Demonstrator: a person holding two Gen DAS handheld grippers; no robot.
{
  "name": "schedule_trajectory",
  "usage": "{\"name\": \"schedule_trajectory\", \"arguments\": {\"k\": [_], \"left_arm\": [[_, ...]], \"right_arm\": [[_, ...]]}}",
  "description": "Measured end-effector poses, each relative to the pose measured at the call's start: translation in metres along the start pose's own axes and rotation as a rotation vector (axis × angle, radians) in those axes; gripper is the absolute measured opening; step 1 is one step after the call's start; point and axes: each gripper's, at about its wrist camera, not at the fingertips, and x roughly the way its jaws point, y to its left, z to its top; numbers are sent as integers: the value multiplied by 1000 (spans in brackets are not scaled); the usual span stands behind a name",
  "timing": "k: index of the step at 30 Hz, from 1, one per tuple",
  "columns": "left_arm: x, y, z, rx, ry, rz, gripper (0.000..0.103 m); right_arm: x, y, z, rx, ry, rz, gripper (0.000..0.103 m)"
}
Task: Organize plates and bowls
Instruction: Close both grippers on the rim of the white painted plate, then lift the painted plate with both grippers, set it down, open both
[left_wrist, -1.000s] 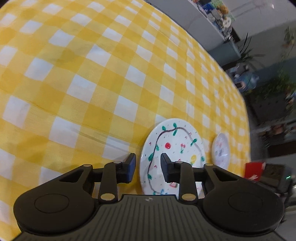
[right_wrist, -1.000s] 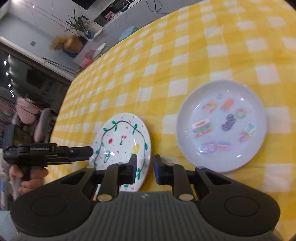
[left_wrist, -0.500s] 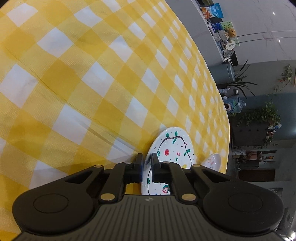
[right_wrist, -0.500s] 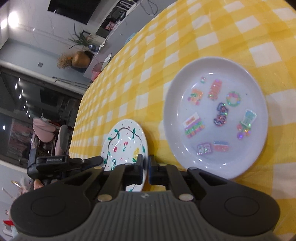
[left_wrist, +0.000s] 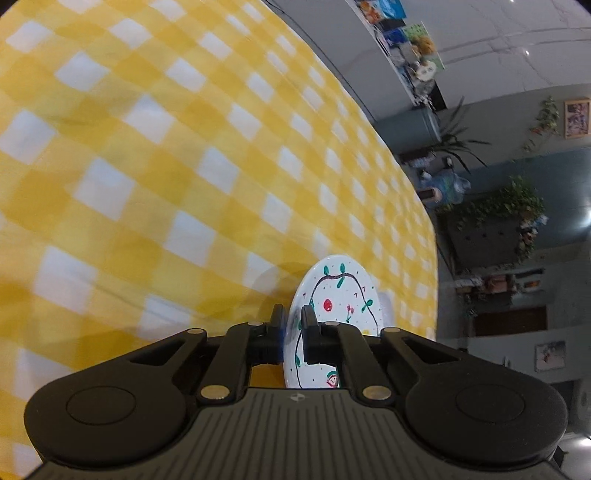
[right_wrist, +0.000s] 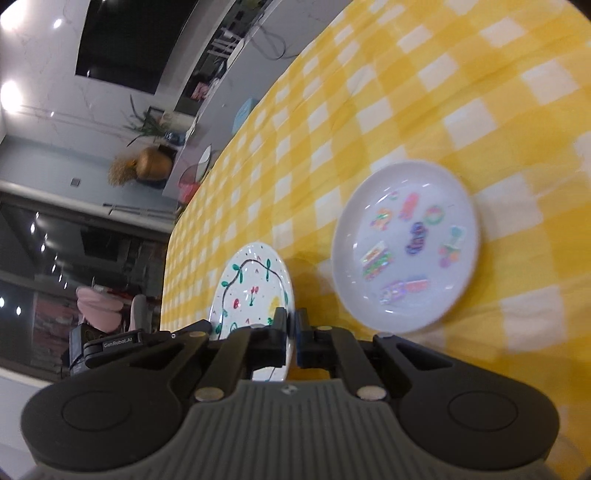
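Observation:
A white plate painted with a vine and cherries (left_wrist: 340, 299) is held by its rim in my left gripper (left_wrist: 292, 323), which is shut on it and has it raised off the yellow checked tablecloth (left_wrist: 147, 166). The same plate (right_wrist: 251, 284) shows in the right wrist view, and my right gripper (right_wrist: 290, 325) is shut on its opposite rim. The left gripper's body (right_wrist: 110, 345) shows beyond the plate. A second white plate with colourful stickers (right_wrist: 406, 247) lies flat on the cloth to the right of it.
The tablecloth covers the whole table (right_wrist: 406, 92). Beyond the table's far edge stand cabinets, potted plants (left_wrist: 495, 206) and a vase (right_wrist: 151, 168). A pink chair (right_wrist: 99, 310) stands to the left in the right wrist view.
Both grippers closed on the painted plate's rim, one on each side. The plate has come up off the cloth, and both views have tilted.

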Motion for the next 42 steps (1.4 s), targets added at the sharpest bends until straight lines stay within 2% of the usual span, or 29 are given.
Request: {"name": "schedule_trajectory", "arguments": {"k": [6, 12, 15, 22, 29, 32, 38, 42], "left_arm": [[36, -32, 6, 109, 150, -14, 9], [67, -70, -4, 220, 276, -26, 9], [83, -86, -12, 245, 341, 1, 9], [118, -134, -40, 386, 479, 84, 9], [132, -163, -70, 511, 536, 169, 10], [136, -170, -80, 553, 539, 212, 12], [143, -172, -93, 598, 526, 277, 14], [145, -168, -96, 605, 521, 276, 14]], "right_arm": [[-49, 3, -3, 23, -70, -54, 2], [-99, -5, -24, 45, -119, -107, 2], [-122, -16, -41, 86, -135, -124, 2], [-163, -44, -87, 201, -203, -185, 3], [-183, -55, -121, 241, -195, -208, 4], [-181, -52, -124, 236, -193, -219, 4], [-179, -52, -129, 189, -180, -246, 5], [-174, -60, -131, 224, -146, -241, 5]]}}
